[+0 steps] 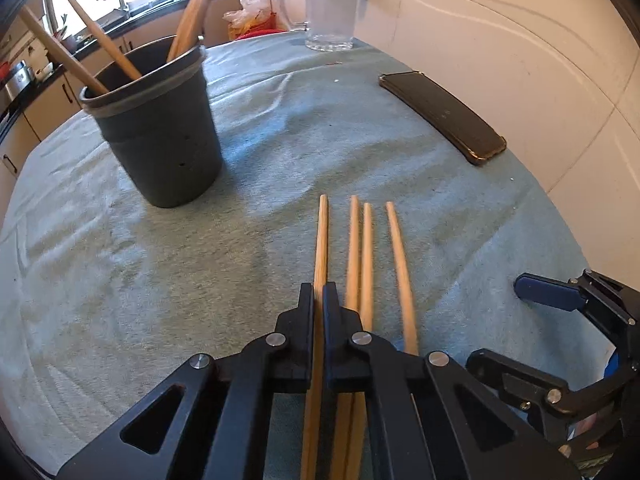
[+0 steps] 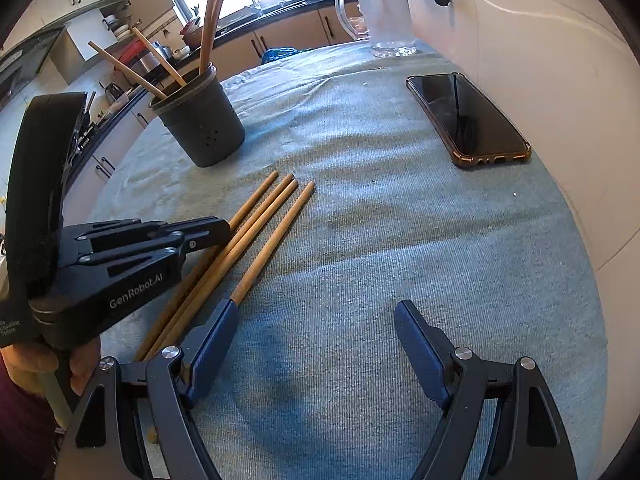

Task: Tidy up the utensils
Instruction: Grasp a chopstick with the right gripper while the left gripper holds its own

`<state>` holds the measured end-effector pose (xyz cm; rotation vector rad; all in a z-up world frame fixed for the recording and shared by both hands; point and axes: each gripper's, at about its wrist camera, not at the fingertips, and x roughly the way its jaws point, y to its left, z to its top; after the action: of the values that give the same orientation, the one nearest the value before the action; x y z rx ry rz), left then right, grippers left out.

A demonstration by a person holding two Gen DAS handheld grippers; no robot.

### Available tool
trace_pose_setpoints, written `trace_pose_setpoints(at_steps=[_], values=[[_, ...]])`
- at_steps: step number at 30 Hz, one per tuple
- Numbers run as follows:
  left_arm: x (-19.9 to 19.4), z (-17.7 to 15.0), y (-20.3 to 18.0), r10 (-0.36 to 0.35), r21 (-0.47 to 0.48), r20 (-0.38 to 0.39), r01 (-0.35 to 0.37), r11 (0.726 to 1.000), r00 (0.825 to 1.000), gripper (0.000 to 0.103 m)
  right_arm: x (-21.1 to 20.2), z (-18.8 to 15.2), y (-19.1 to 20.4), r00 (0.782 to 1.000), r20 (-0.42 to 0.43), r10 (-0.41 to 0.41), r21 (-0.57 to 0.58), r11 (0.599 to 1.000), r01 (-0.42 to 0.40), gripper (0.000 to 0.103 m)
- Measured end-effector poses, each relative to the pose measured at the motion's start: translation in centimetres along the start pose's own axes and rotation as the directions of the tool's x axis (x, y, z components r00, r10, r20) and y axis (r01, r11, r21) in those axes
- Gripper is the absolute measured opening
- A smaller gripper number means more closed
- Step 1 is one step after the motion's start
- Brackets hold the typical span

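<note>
- Left wrist view, nearest first: the black left gripper has its jaws pinched tight on the leftmost wooden chopstick, one of four pale round sticks lying side by side on the grey-green towelling cloth.
- That held chopstick lies on the near side of the dark grey cylindrical holder, slightly to its right; the three loose chopsticks lie just beside it, further from the holder.
- To do this step well, I judge the lift should go straight up before any swing, so the neighbouring sticks are not dragged along; the grip sits well back along the stick, so its long free end may droop or pivot.
- Then the stick needs tipping upright and lowering into the holder's open mouth, clear of the chopsticks already leaning there.
- Pose: the left gripper points steeply down at the cloth, its jaws in line with the stick's length.
- Right wrist view: the blue-padded right gripper stands wide and empty, angled down just on the near side of the loose sticks, one pad touching or almost touching the butt of the outermost stick.
- Beyond, well right of the holder, lie a black smartphone in a brown case and a clear glass mug.
</note>
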<state>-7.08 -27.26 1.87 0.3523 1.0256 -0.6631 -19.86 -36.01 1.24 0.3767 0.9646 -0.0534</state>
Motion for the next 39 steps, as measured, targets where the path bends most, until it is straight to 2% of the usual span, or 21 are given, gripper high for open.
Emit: trace_pose_setpoints(at_steps=[4, 9, 12, 15, 17, 19, 23, 27, 29, 30, 31, 32, 34, 35, 39], values=[[-0.5, -0.6, 1.4, 0.027, -0.026, 0.003, -0.026, 0.999, 1.000, 0.004, 0.4, 0.5, 0.6, 1.000, -0.006, -0.004, -0.012, 1.000, 0.004, 0.085], [-1.7, -2.4, 5.0, 0.069, -0.117, -0.011, -0.069, 0.991, 0.998, 0.006, 1.4, 1.2, 2.3, 1.000, -0.019, 0.000, -0.045, 0.999, -0.001, 0.081], [-2.1, -3.3, 7.0, 0.091, -0.178, -0.045, -0.097, 0.979, 0.995, 0.009, 2.6, 1.6, 3.4, 0.999, -0.033, -0.017, -0.068, 0.998, 0.015, 0.074], [-2.2, -3.6, 8.7, 0.077, -0.224, -0.045, -0.085, 0.971, 0.996, 0.009, 3.4, 2.1, 4.4, 0.996, -0.024, -0.086, -0.111, 0.990, 0.083, 0.063], [-2.0, -3.2, 9.2, 0.061, -0.246, -0.058, -0.074, 0.967, 0.996, 0.009, 3.8, 2.4, 5.0, 0.990, -0.023, -0.142, -0.143, 0.980, 0.137, 0.042], [-1.6, -2.7, 9.2, 0.055, -0.241, -0.068, -0.070, 0.968, 0.996, 0.011, 4.3, 3.0, 5.4, 0.984, -0.042, -0.176, -0.172, 0.971, 0.166, 0.034], [-1.0, -1.6, 8.4, 0.079, -0.193, -0.064, -0.090, 0.977, 0.995, 0.017, 4.7, 4.1, 5.0, 0.978, -0.110, -0.175, -0.173, 0.973, 0.155, 0.031], [-0.5, -0.9, 8.1, 0.061, -0.188, -0.053, -0.069, 0.980, 0.997, 0.027, 5.3, 5.3, 4.8, 0.969, -0.160, -0.188, -0.148, 0.975, 0.165, 0.031], [-0.5, -0.9, 8.0, 0.061, -0.192, -0.037, -0.067, 0.979, 0.997, 0.027, 5.7, 5.7, 5.1, 0.966, -0.157, -0.207, -0.147, 0.972, 0.185, 0.031], [-0.5, -1.0, 8.0, 0.060, -0.194, -0.027, -0.065, 0.979, 0.998, 0.021, 5.9, 5.9, 5.3, 0.965, -0.149, -0.218, -0.147, 0.970, 0.196, 0.031], [-0.7, -1.1, 8.3, 0.056, -0.198, -0.017, -0.058, 0.978, 0.998, 0.007, 6.1, 6.0, 5.6, 0.965, -0.134, -0.227, -0.143, 0.968, 0.208, 0.028], [-0.9, -1.4, 8.6, 0.038, -0.207, -0.013, -0.040, 0.978, 0.999, 0.006, 6.1, 6.0, 5.7, 0.965, -0.125, -0.230, -0.143, 0.967, 0.212, 0.018], [-1.6, -1.9, 9.3, 0.017, -0.237, 0.004, -0.015, 0.971, 1.000, 0.006, 6.2, 6.2, 5.9, 0.970, -0.108, -0.217, -0.135, 0.970, 0.202, 0.011], [-2.3, -2.1, 9.6, 0.028, -0.241, 0.024, -0.021, 0.970, 0.999, 0.006, 6.1, 6.3, 5.7, 0.975, -0.109, -0.194, -0.112, 0.977, 0.182, 0.007], [-5.5, -2.8, 10.4, 0.057, -0.244, 0.091, -0.033, 0.969, 0.994, 0.006, 4.4, 6.2, 5.1, 0.991, -0.061, -0.118, -0.056, 0.992, 0.115, 0.007]])
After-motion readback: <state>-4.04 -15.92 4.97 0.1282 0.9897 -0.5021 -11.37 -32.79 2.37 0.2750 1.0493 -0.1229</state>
